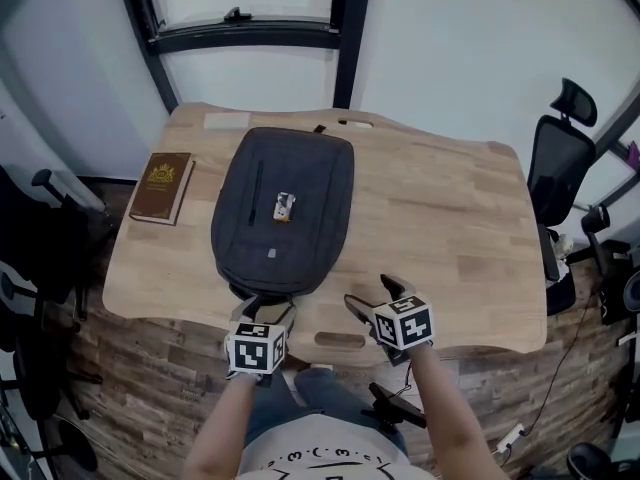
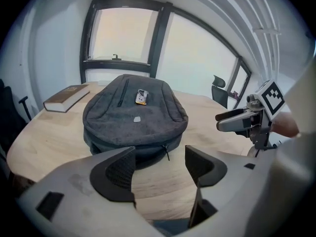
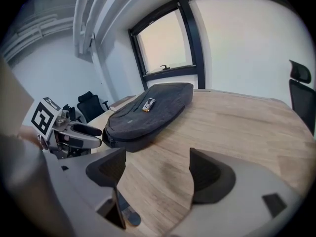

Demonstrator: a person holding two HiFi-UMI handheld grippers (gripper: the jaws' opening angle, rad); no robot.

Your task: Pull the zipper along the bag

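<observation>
Both grippers open, empty: left gripper (image 1: pixel 262 310) sits just short of the bag (image 1: pixel 283 213), which lies flat on the surface (image 1: pixel 450 218); right gripper (image 1: pixel 372 296) has the bag ahead and to its left. The zipper pull (image 2: pixel 167 152) dangles at the bag's near end, straight ahead of the left gripper; best to pinch the tab squarely, steady the bag with the other gripper, then draw along the track.

Soft even daylight from window (image 2: pixel 121 36), panes blown out white. Faint shadows on bench (image 1: pixel 440 228). Both gripper views fisheye: edges bent, dark corner vignette. Head view sharp; colours muted.
</observation>
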